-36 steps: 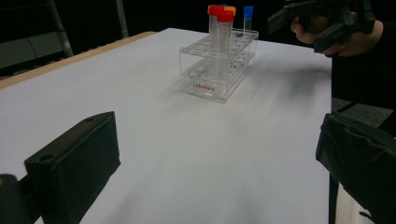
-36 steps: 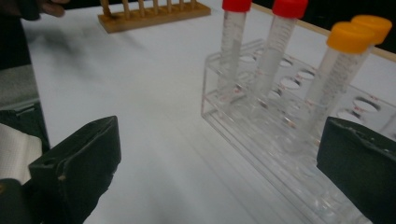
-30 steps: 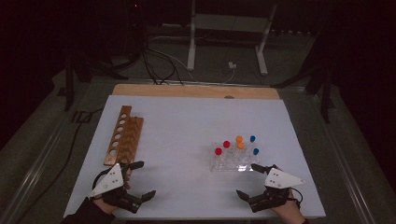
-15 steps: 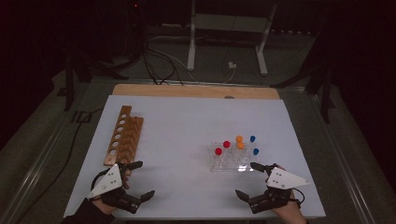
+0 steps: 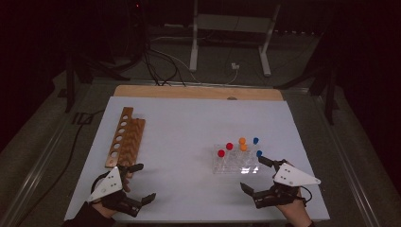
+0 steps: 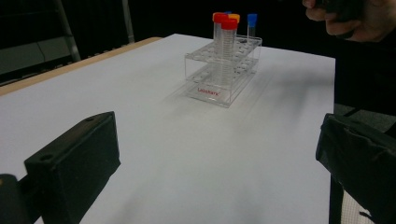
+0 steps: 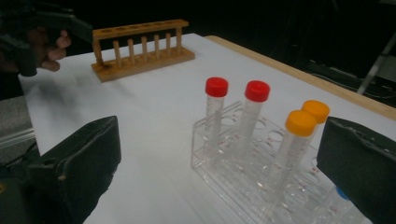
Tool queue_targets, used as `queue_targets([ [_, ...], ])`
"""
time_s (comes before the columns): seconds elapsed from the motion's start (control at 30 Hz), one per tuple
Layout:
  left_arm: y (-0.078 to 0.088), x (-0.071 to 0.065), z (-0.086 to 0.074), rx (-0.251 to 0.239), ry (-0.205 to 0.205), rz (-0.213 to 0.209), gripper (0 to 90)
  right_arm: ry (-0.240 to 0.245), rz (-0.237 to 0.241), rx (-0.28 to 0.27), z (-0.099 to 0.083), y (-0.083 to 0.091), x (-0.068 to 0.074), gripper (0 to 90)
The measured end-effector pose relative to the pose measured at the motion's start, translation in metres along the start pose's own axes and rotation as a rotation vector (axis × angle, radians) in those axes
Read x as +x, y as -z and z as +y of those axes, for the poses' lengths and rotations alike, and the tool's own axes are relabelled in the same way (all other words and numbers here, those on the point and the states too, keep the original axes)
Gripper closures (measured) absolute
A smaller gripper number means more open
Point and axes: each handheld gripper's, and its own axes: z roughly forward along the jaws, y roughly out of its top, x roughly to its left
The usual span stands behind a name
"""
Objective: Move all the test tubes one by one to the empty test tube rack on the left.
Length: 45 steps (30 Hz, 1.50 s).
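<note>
Capped tubes (image 5: pixel 239 146) upright in clear rack (image 5: pixel 235 164), right gripper (image 5: pixel 257 178) just beside, jaws wide; left gripper (image 5: pixel 140 181) likewise wide.

Clear glossy plastic rack (image 7: pixel 243 186), matt wooden rack (image 7: pixel 140 51), smooth white tabletop (image 5: pixel 189 127).

High overview — two low claw-mounted close-ups

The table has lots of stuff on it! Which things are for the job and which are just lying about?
For the job:
clear rack
red-capped tubes
orange-capped tubes
blue-capped tubes
wooden rack
right gripper, open
left gripper, open

Just lying about:
cables on the floor
metal stand behind the table
</note>
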Motion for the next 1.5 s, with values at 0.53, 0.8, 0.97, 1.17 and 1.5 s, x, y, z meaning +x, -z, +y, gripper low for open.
queue_targets([
  [0.53, 0.000, 0.000, 0.000, -0.002, 0.001, -0.003, 0.5, -0.111, -0.221, 0.025, -0.005, -0.006, -0.021, 0.0],
  [0.8, 0.000, -0.001, 0.000, 0.000, -0.001, -0.006, 0.4, -0.146, -0.325, 0.099, -0.013, -0.014, -0.027, 5.4],
  [0.97, 0.000, -0.001, 0.000, -0.001, 0.000, -0.007, 0.5, -0.171, -0.362, 0.147, -0.015, -0.018, -0.029, 8.4],
  [1.17, 0.000, -0.001, 0.000, 0.002, 0.000, -0.008, 0.5, -0.214, -0.381, 0.216, -0.016, -0.022, -0.031, 22.3],
  [1.5, 0.000, -0.001, 0.000, 0.002, 0.000, -0.008, 0.5, -0.256, -0.370, 0.246, -0.018, -0.026, -0.034, 40.3],
])
